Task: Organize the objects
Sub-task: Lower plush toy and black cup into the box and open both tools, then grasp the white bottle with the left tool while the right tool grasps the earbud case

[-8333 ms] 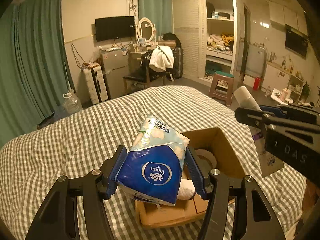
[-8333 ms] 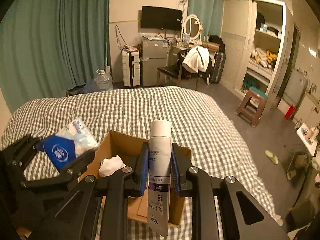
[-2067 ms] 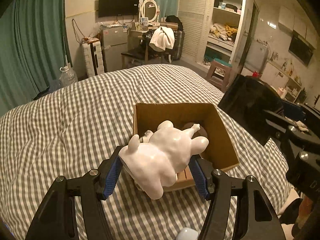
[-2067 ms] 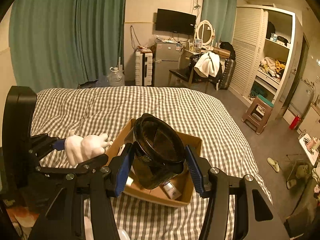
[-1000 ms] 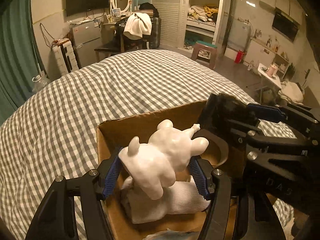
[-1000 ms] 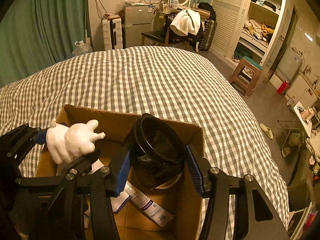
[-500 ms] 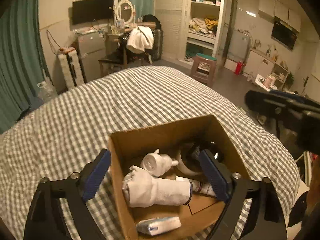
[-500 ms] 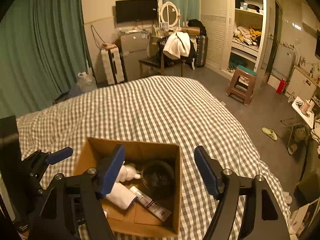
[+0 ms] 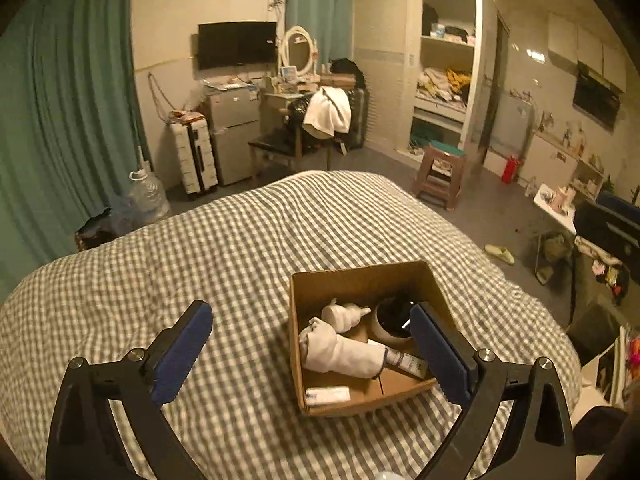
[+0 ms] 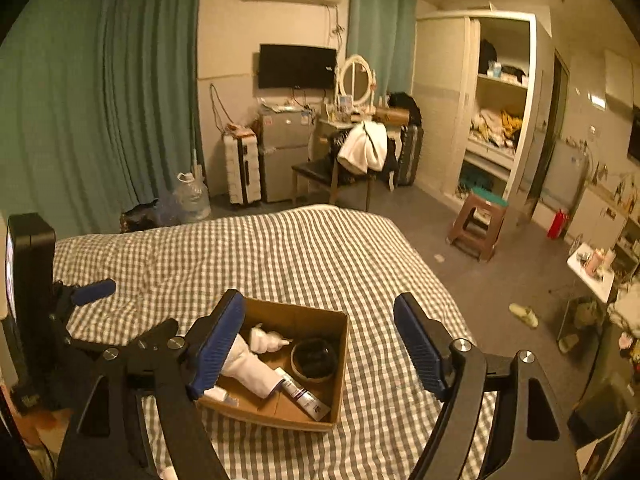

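An open cardboard box sits on the checked bed. Inside lie a white figurine, a black bowl, a white rolled cloth, a tube and a tissue pack. My left gripper is open and empty, held above the box's near left side. My right gripper is open and empty above the box. The left gripper also shows at the left of the right wrist view.
The checked bed cover spreads around the box. Beyond the bed stand a suitcase, a chair with clothes, a stool and an open wardrobe. The bed's edge drops off to the right.
Both grippers have let go of the figurine and the bowl, which now lie in the box. Both have opened wide and pulled back and up from the box.
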The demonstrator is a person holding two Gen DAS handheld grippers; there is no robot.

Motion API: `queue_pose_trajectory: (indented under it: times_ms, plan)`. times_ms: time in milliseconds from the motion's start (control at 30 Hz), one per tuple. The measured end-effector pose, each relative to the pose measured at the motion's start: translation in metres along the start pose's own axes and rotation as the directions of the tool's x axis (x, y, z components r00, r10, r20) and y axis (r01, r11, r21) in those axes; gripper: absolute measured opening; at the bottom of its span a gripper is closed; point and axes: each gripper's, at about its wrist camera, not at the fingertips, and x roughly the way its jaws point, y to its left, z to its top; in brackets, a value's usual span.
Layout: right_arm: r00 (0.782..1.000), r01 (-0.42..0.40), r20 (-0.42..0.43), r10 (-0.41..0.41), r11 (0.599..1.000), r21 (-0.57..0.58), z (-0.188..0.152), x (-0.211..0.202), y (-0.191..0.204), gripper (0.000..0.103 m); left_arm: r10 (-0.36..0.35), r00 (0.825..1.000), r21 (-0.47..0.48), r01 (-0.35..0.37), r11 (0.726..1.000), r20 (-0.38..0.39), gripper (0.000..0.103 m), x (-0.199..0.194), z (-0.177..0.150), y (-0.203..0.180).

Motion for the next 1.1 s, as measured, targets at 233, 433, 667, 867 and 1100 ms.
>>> queue_pose_trajectory:
  times_ms: [233, 433, 667, 867, 1100]
  plan:
    - [1.0, -0.016, 0.011, 0.017, 0.997, -0.082, -0.008, -0.054, 0.015, 0.088, 0.01, 1.0, -0.014, -0.01, 1.0, 0.02, 0.102, -0.06, -0.014, 0.01]
    - [0.998, -0.068, -0.022, 0.066, 0.99, -0.12, -0.053, -0.071, 0.025, 0.088, 0.057, 0.998, -0.029, -0.058, 0.998, -0.026, 0.102, -0.069, -0.048, 0.023]
    - [0.994, -0.077, -0.086, 0.065, 0.986, -0.149, -0.121, -0.037, 0.036, 0.088, 0.091, 0.985, -0.054, -0.1, 0.994, -0.145, 0.102, -0.021, -0.128, 0.025]
    - [0.978, -0.111, -0.193, 0.077, 0.979, -0.17, -0.176, 0.017, 0.043, 0.088, 0.084, 0.97, -0.129, -0.116, 0.985, -0.228, 0.102, 0.025, -0.201, 0.023]
    - [0.947, -0.172, -0.305, 0.104, 0.964, -0.205, -0.222, 0.069, 0.046, 0.088, 0.12, 0.958, -0.117, -0.155, 0.981, -0.261, 0.102, 0.045, -0.239, 0.016]
